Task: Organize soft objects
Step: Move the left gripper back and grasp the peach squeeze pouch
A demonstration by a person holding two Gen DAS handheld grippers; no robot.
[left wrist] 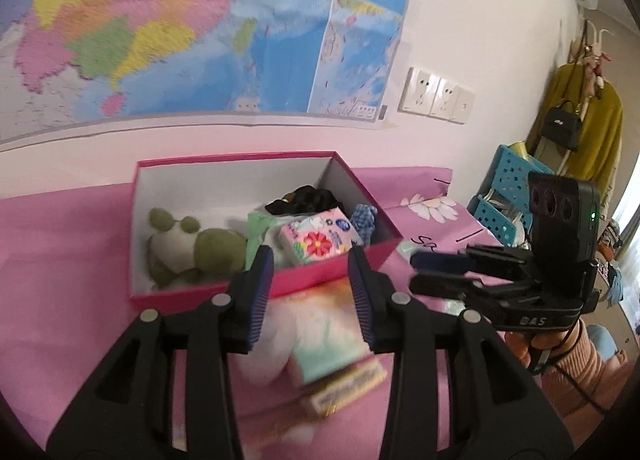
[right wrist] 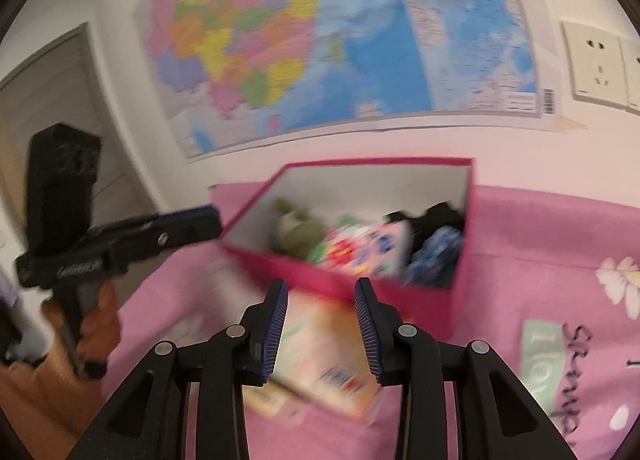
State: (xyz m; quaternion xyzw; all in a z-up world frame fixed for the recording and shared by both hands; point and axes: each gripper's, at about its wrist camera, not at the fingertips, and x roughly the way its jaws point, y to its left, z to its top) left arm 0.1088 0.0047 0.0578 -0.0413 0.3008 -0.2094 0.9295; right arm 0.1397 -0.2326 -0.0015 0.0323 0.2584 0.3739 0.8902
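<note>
A pink box [left wrist: 344, 264] with a white inside sits open on a pink floral cloth [left wrist: 60, 260] covering the surface, close to a white wall hung with a large coloured map [left wrist: 160, 28]. Inside the box, from left to right in the left wrist view, lie a green and white plush frog [left wrist: 188, 248], a pale green cloth [left wrist: 258, 228], a floral tissue pack [left wrist: 320, 238], a black fabric item [left wrist: 306, 200] at the back, and a blue checked fabric piece [left wrist: 364, 220] against the right wall.

Just in front of the box, on the cloth, lie a white fluffy soft item [left wrist: 272, 344] and a blurred pastel packet [left wrist: 332, 348] that seems to rest on a second flat packet.

The left gripper [left wrist: 310, 296] hangs above these items, its blue ribbed fingers [left wrist: 260, 296] apart with nothing between them. The right gripper [right wrist: 320, 324] points at the same packets from the other side; its fingers [right wrist: 276, 324] also stand apart and grip nothing.

A hand in an orange-pink sleeve [left wrist: 576, 372] holds the right gripper. White wall sockets [left wrist: 438, 96] are set to the right of the map, and a mustard garment [left wrist: 588, 128] and black handbag [left wrist: 562, 126] hang farther right.
</note>
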